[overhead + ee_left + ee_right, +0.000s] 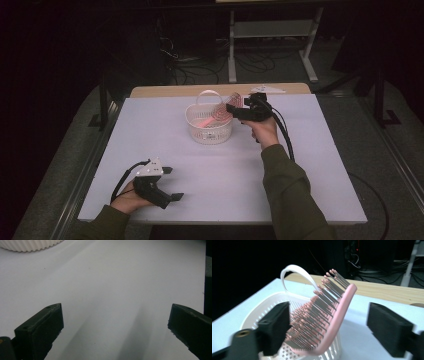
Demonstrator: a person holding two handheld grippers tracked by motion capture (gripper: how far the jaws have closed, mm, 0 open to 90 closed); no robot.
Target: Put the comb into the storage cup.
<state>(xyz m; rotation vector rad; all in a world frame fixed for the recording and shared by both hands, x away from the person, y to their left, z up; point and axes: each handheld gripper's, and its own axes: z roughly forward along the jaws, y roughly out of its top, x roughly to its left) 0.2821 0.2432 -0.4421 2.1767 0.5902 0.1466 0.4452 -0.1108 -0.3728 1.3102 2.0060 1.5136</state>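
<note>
A white slotted basket with an upright handle stands on the white table, a little beyond its middle. A pink hairbrush leans in the basket, bristle head sticking up over the right rim. My right gripper hovers at that rim. In the right gripper view the brush stands between the jaws of my right gripper; they are open, and the right-hand jaw is well clear of the pink back. My left gripper rests open near the table's front left, with bare table between the jaws of my left gripper.
A wooden surface runs behind the table, with a small white object on it. Beyond it are a white frame and cables on the dark floor. The basket's ribbed base shows at the top left of the left gripper view.
</note>
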